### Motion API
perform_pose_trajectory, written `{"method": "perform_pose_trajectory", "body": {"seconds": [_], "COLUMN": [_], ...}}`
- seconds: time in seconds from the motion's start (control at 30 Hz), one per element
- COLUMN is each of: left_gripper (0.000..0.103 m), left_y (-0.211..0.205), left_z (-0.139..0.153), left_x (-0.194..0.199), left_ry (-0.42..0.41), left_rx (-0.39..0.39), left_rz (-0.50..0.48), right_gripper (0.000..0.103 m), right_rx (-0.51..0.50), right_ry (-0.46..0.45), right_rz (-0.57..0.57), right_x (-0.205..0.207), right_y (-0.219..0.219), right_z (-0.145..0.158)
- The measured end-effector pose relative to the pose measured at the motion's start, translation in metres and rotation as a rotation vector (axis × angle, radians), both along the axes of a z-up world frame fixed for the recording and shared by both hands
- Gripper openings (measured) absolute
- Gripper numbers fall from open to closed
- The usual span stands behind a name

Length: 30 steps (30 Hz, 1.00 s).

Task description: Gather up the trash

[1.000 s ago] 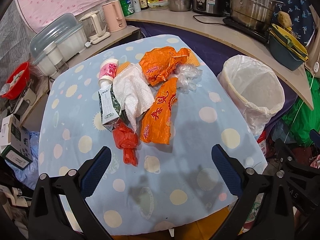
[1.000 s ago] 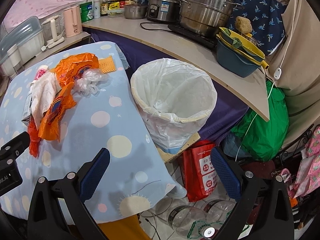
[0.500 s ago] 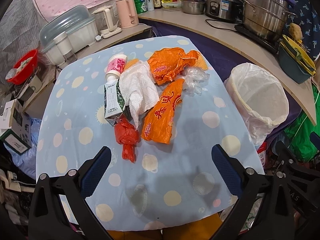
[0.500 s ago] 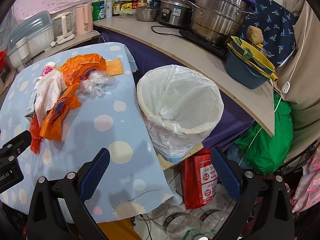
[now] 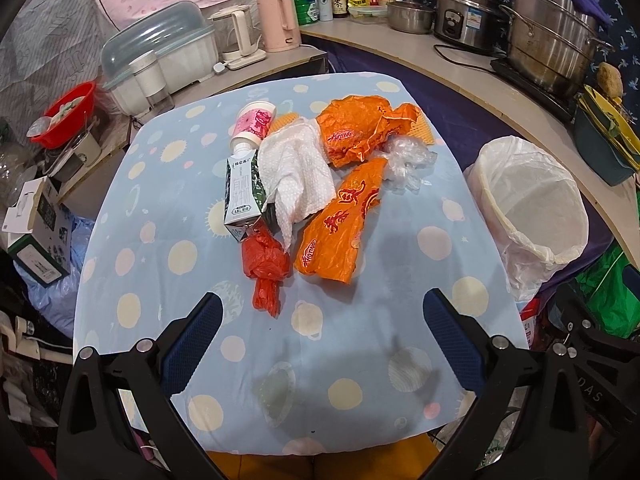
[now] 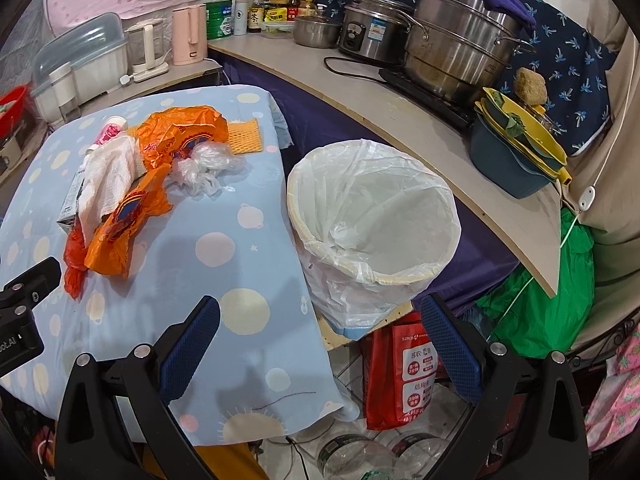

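Both grippers hover with their jaws wide apart and nothing between them: the left gripper (image 5: 318, 344) over the near part of the desk (image 5: 360, 360), the right gripper (image 6: 320, 344) over the desk's right edge, beside the bin. No trash has been taken up yet.

The trash lies in one tangled heap around the desk's middle, at 12 o'clock from the left gripper. A red plastic bag (image 5: 266, 266) is nearest, touching the milk carton (image 5: 242, 196) and the paper towel (image 5: 298, 172). An orange wrapper (image 5: 340, 224) lies just beside it, a crumpled orange bag (image 5: 360, 128) farther back, with clear plastic film (image 5: 408, 162) at about 1 o'clock and a pink cup (image 5: 256, 124) at 11 o'clock. The white-lined bin (image 6: 372, 216) stands off the desk's right edge, at 12 o'clock from the right gripper, its liner looking empty.

The likely trouble is the overlap. Pinching the red bag could drag the towel or tip the carton, scattering pieces toward the desk's edge. Thin film may slip from the jaws or bunch the loose blue cloth beneath. A light wrapper released short of the bin's rim could flutter to the cluttered floor, where bottles and bags would make retrieval awkward.
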<state>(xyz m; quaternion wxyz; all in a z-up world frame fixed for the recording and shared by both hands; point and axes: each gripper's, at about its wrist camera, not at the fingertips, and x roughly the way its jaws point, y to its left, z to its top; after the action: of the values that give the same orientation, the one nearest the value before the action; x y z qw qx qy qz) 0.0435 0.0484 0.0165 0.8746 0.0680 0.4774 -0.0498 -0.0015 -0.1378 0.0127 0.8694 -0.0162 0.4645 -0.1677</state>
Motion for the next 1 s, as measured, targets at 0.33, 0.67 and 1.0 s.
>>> {"method": "perform_pose_trajectory", "body": {"seconds": [0.33,0.67,1.0], "left_gripper": [0.096,0.096,0.096], "left_y": [0.003,0.004,0.003], "left_z": [0.001,-0.001,-0.005], "left_x": [0.004,0.006,0.011], "left_ry": [-0.001,0.006,0.006], "left_rx": [0.003,0.006,-0.022], "left_rz": [0.016,0.028,0.021], "right_gripper": [0.096,0.096,0.096], "right_rx": [0.008,0.014,0.031], "right_ry": [-0.003,-0.001,-0.01], "right_rz": [0.012,0.028,0.005], "right_x": [0.006,0.011,0.015], "right_y": [0.001,0.002,-0.005], "right_z": [-0.001,-0.003,-0.008]}}
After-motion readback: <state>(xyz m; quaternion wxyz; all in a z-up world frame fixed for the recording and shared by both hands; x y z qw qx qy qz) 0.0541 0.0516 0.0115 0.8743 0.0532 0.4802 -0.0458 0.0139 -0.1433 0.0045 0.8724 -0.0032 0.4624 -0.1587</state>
